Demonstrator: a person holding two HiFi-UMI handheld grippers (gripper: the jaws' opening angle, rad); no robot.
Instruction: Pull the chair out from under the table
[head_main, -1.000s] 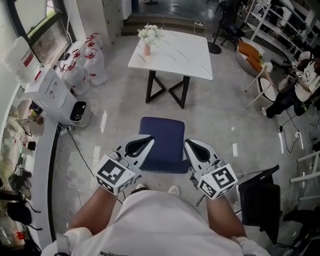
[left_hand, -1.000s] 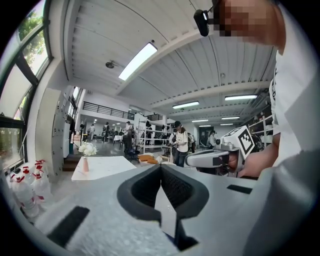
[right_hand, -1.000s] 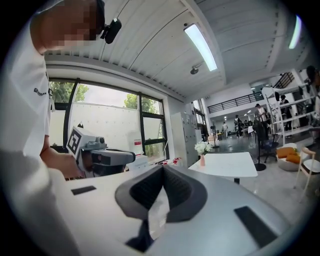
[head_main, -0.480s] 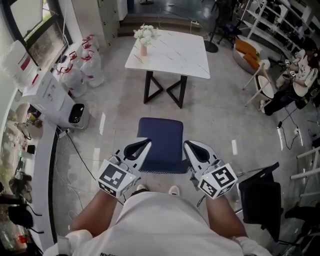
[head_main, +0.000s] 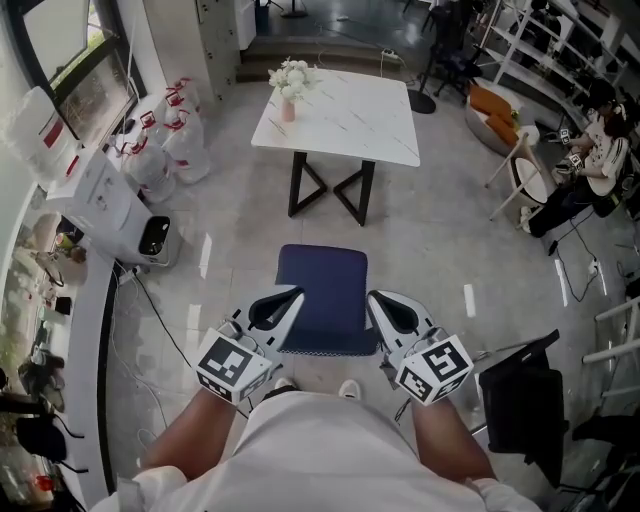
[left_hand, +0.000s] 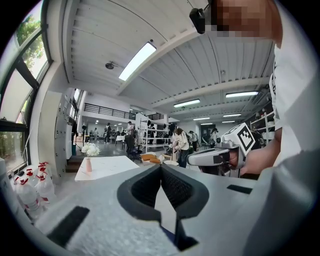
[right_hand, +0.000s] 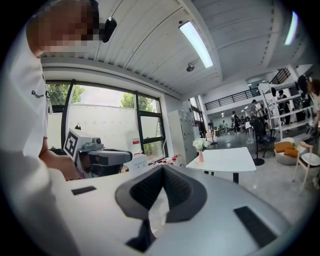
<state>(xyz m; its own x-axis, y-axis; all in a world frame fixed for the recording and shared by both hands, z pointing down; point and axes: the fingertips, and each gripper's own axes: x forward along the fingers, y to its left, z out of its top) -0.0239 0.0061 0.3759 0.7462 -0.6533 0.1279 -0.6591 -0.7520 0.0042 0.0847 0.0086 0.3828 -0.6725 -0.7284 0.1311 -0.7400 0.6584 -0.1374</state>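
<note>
Head view, vase (head_main: 288, 110) of white flowers (head_main: 292, 75) on table (head_main: 360, 120), chair (head_main: 322, 300) apart

No legible text, square markers (head_main: 232, 365) on left gripper (head_main: 288, 297), right gripper (head_main: 380, 300)

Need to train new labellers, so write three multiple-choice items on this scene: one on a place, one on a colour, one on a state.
1. Where does the pink vase of white flowers stand?
A) on the floor
B) on a corner of the white marble-look table with black crossed legs
C) on a windowsill

2. What colour is the square seat of the chair?
A) red
B) green
C) dark blue

3. How do the left gripper and the right gripper stand?
A) both shut
B) both wide open
C) one open, one shut

Key: 1 B, it sits at the tabletop's far left corner; 2 C, blue in the head view; 3 A, each gripper view shows jaws together.
</note>
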